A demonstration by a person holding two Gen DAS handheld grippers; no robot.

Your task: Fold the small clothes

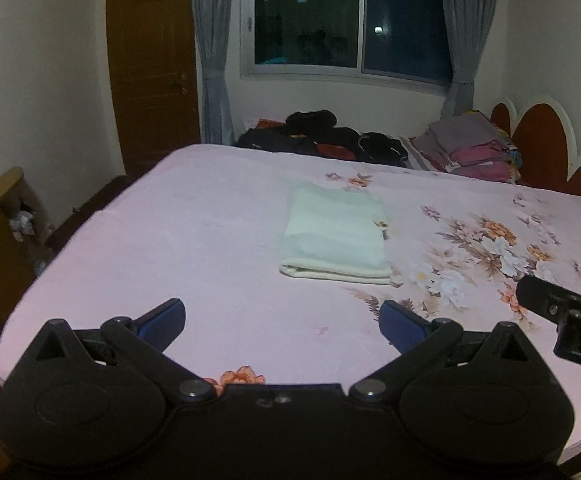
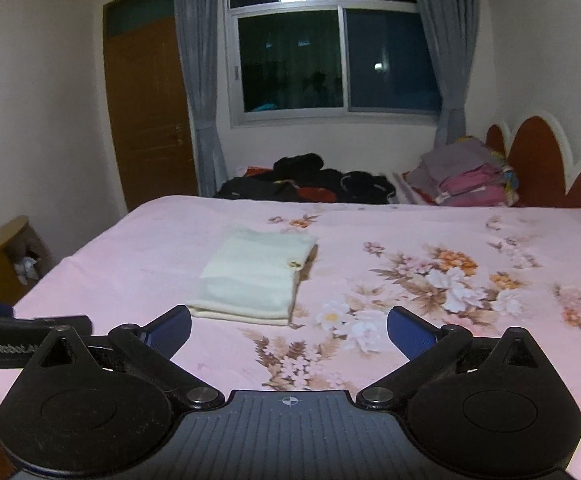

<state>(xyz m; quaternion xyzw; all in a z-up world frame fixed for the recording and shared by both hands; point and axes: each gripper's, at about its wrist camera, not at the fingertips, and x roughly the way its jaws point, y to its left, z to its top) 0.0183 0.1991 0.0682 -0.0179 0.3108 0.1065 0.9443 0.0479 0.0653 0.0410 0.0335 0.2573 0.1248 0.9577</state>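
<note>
Pink floral bedsheet (image 2: 370, 232) runs under both tools; left gripper (image 1: 282, 320) and right gripper (image 2: 289, 330) hover spread wide, holding nothing. Just beyond lies the folded cream garment (image 2: 256, 276), apart from both. A careless nudge could undo its layers

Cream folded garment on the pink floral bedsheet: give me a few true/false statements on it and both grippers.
1. The cream folded garment lies flat on the pink floral bedsheet. True.
2. The left gripper is clamped on the garment. False: it is open, short of the garment.
3. The right gripper is open and holds nothing. True.
4. The dark clothes pile sits on the garment. False: it lies apart, at the far edge below the window.
</note>
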